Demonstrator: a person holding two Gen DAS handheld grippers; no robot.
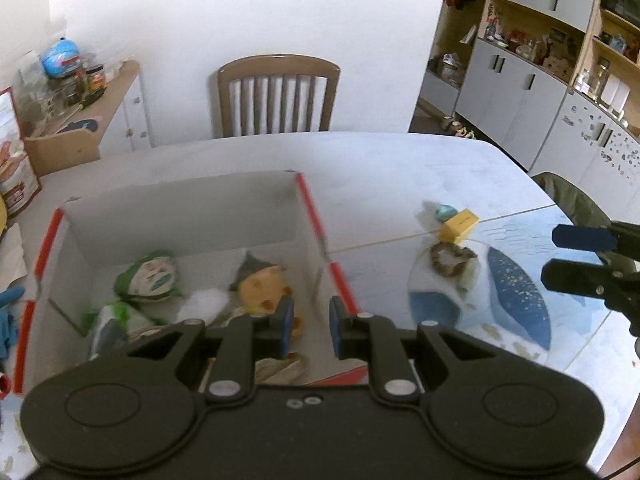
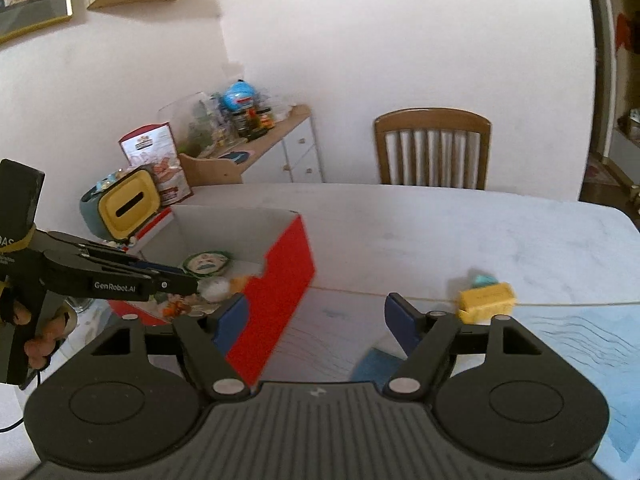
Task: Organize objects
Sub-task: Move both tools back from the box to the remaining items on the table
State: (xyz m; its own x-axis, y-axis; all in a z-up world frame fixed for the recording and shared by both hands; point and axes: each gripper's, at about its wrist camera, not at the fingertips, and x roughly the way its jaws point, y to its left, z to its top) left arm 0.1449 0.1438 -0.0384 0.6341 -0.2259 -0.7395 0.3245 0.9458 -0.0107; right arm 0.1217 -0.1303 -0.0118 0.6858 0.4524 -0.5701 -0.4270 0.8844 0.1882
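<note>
White surface [image 1: 380, 160] carries a red-edged box [image 1: 316, 216], long axis running away from the viewer — left tongs [image 1: 310, 330] released above it, right tongs [image 2: 316, 320] spread wide beside it.

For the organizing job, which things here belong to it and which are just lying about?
Part of the job:
- red and white box, toys already inside
- green-faced toy and orange toy in it
- yellow block, teal bit, brown ring, loose on the table
- left gripper and right gripper, jaws open, empty

Lying about:
- chair
- jars on the sideboard
- yellow and teal container
</note>
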